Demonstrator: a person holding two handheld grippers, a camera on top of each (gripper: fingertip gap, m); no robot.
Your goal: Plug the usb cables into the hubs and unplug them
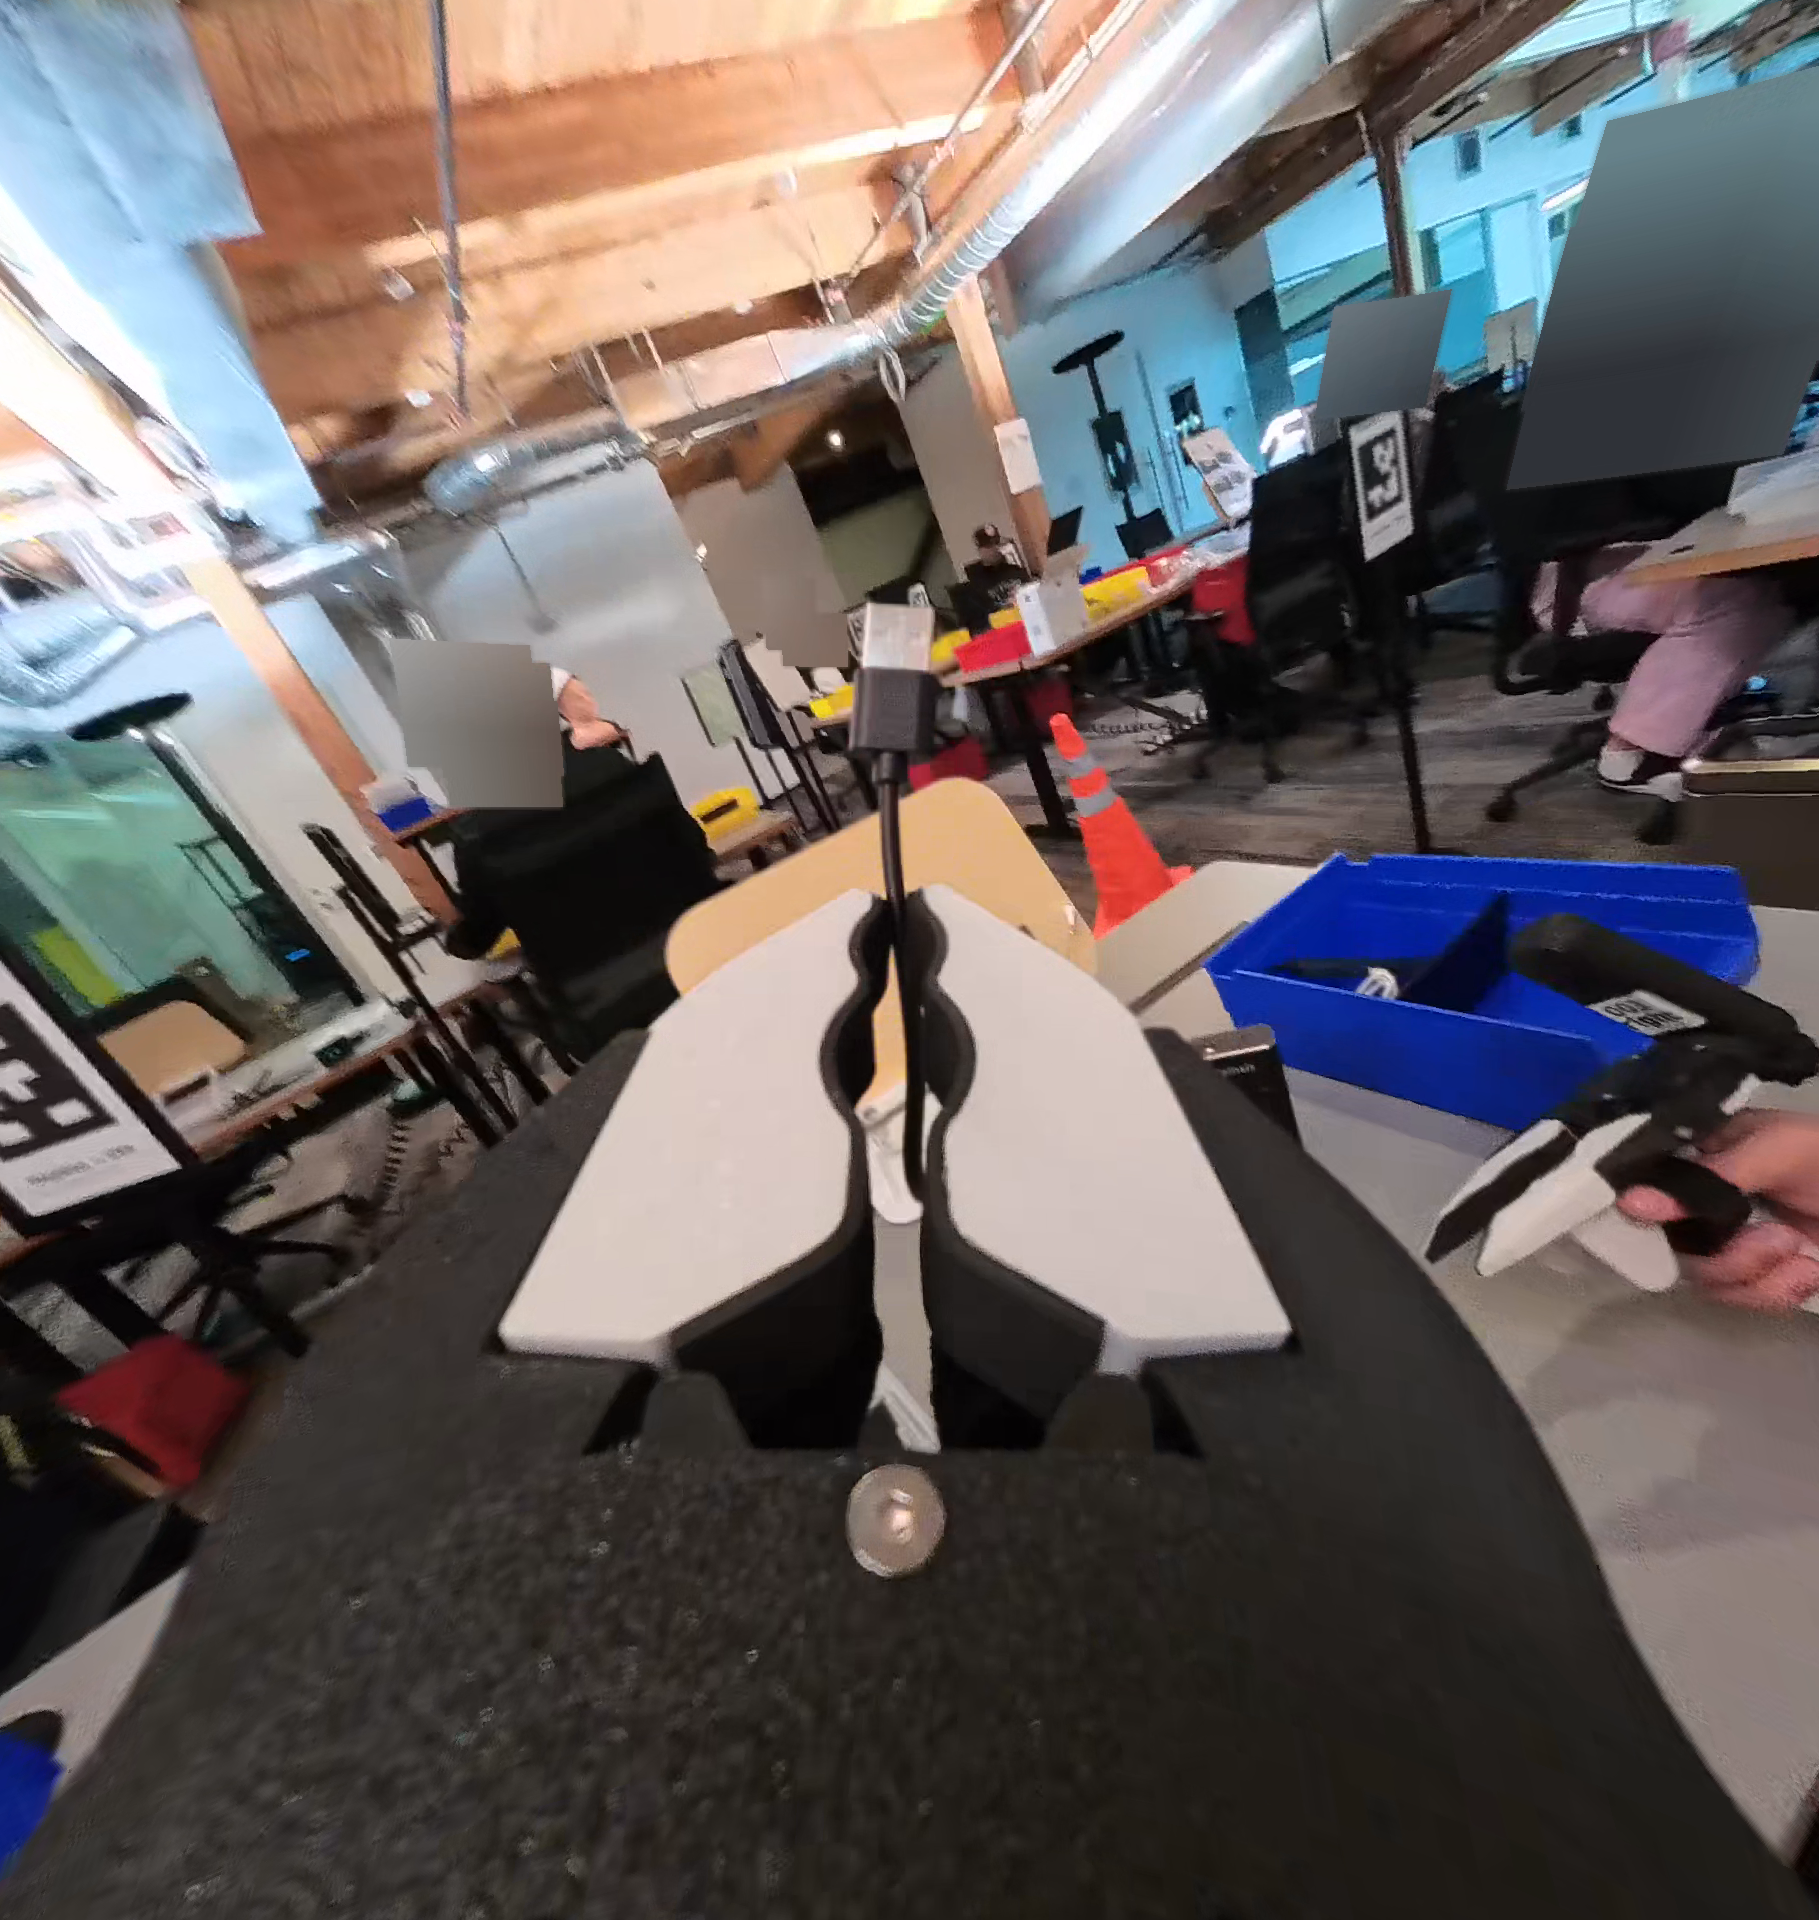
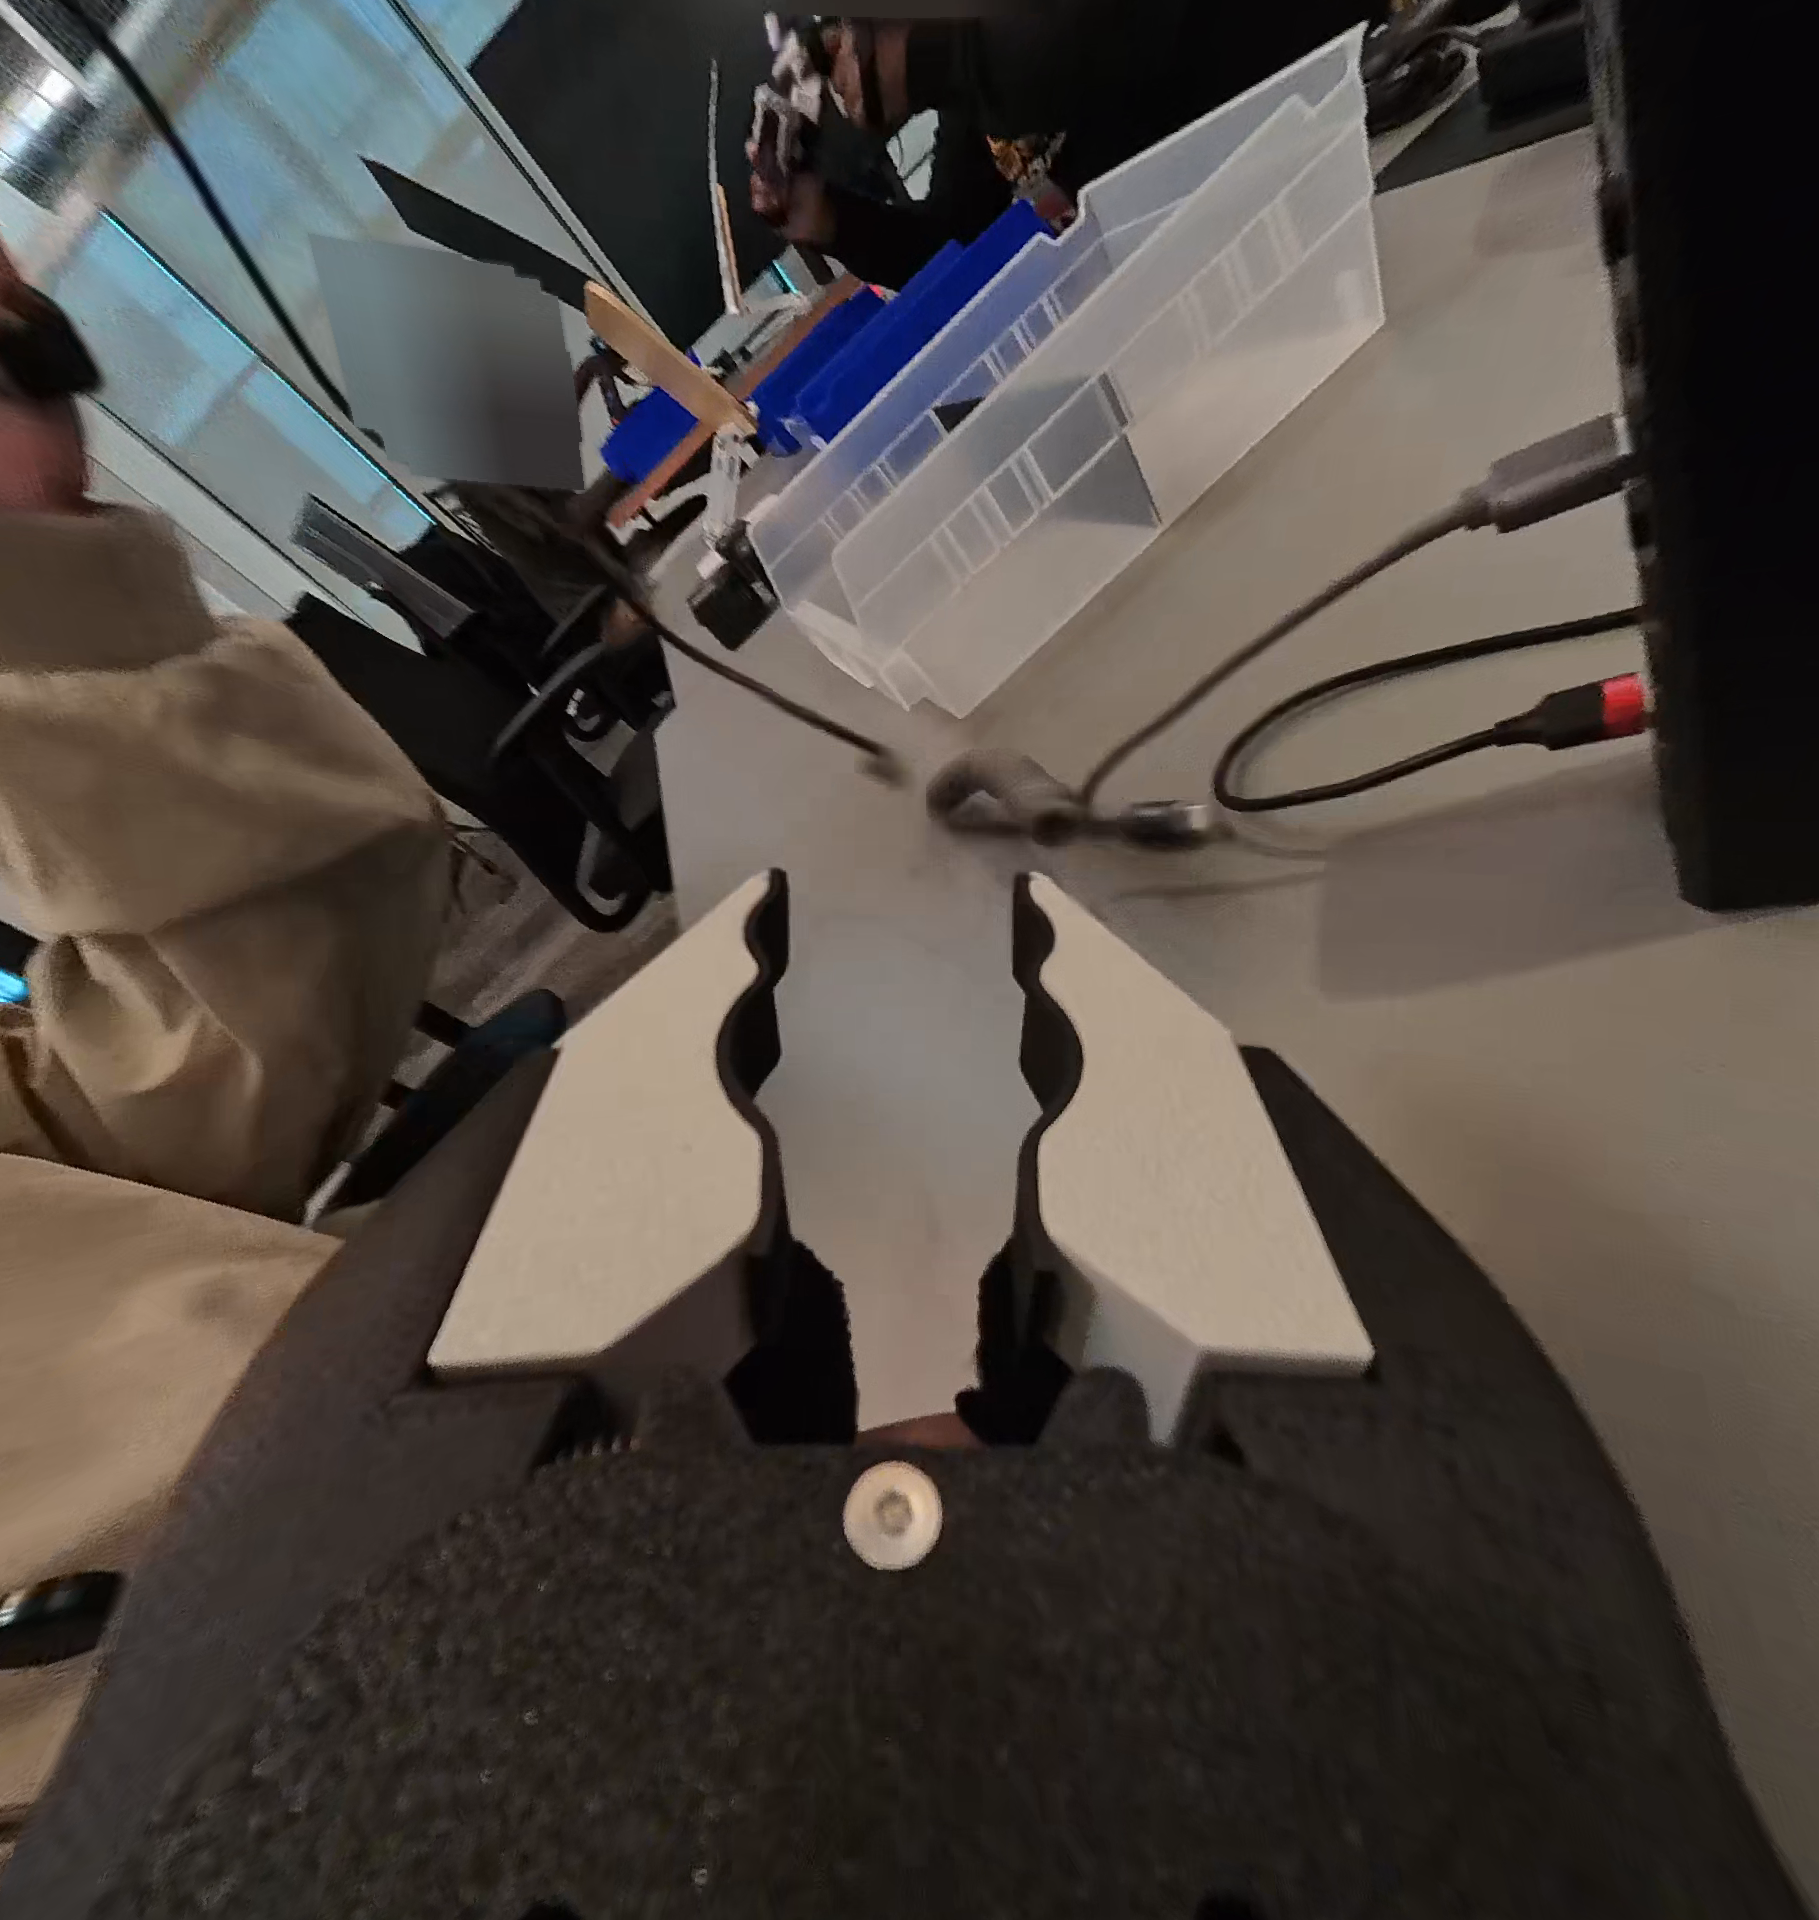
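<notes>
Left tongs (image 1: 897, 914) pinch upright cable (image 1: 889, 717)

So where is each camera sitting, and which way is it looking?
Left wrist view: on the left gripper, tilted up across the workshop; its fingers pinch a black USB cable. A hand with the right gripper shows at the right.
Right wrist view: on the right gripper, low over the grey table, facing plugged-in cables and clear bins; jaws open, beige sleeve on its left.
Shared: the table and the right gripper.
</notes>
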